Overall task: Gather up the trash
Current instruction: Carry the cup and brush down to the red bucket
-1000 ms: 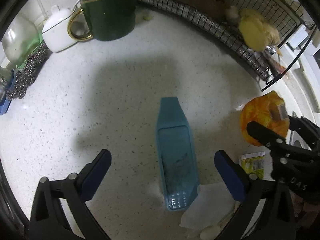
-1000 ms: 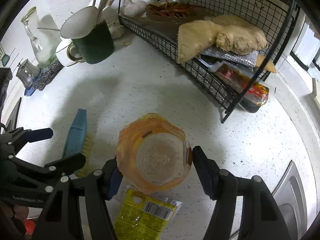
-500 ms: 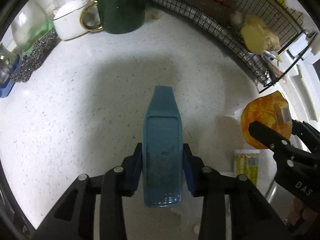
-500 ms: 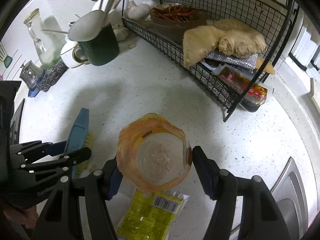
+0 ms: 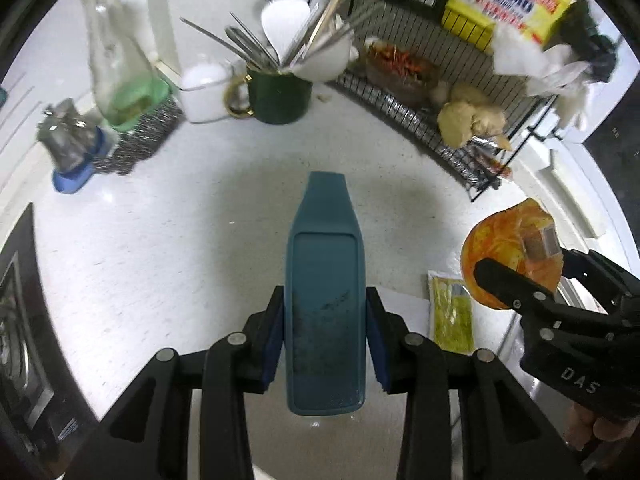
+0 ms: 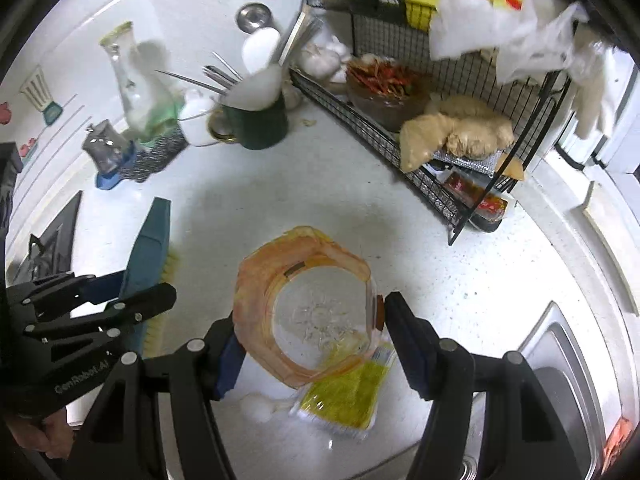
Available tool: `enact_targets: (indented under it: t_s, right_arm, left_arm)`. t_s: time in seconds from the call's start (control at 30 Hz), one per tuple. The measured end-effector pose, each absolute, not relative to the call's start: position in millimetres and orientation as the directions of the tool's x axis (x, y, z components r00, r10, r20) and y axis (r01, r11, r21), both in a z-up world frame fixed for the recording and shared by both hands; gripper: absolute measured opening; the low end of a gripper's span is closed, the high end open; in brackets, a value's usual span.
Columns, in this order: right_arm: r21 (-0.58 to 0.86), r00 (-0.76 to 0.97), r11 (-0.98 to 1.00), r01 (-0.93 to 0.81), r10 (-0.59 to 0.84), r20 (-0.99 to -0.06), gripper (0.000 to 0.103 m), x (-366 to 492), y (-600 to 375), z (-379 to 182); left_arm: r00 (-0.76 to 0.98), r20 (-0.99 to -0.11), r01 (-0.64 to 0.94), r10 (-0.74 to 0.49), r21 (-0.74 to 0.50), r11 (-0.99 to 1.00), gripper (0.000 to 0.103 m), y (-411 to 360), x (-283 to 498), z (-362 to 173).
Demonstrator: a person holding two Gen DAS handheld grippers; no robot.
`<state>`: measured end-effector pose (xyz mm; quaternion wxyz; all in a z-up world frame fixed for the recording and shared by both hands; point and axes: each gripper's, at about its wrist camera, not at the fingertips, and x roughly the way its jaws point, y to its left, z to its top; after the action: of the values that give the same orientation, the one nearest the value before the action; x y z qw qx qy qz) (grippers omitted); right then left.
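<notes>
Left tongs [image 5: 325,344] clench a teal brush [image 5: 325,280]; right tongs [image 6: 312,340] grip an orange-labelled plastic container [image 6: 308,300] above the table [image 5: 160,240]. Both items appear collected. Still below the right tongs: a yellow wrapper [image 6: 344,396] and white scraps [image 6: 260,408], apparently left to gather.

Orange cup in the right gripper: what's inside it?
The orange cup looks empty apart from faint residue on its clear bottom; the yellow packet lies beneath it. Its outer underside is hidden.
</notes>
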<state>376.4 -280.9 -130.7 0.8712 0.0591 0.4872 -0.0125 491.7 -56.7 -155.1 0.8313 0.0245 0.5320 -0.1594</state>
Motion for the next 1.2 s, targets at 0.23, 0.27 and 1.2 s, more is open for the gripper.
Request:
enact_targets:
  t_s: [0.23,0.27,1.2]
  right_arm:
    - [0.068,0.565,0.996,0.055,0.025,-0.825,0.063,336.2,-243.0,-105.8]
    - [0.070,0.567,0.996,0.048,0.031,-0.823,0.063,329.5,-236.2,-103.7]
    - [0.077,0.525,0.995,0.058,0.035,-0.850,0.063,122.9,-81.7,-134.4]
  left_arm:
    - [0.435,-0.866,0.292,-0.246,-0.123,0.948,0.035,-22.7,436.7,-125.5]
    - [0.435,-0.865,0.292,-0.250,-0.127,0.948,0.035,-15.0,427.0,-122.5]
    - [0.340,-0.903,0.324,-0.261,-0.147,0.934,0.035,116.6,189.5,-167.0]
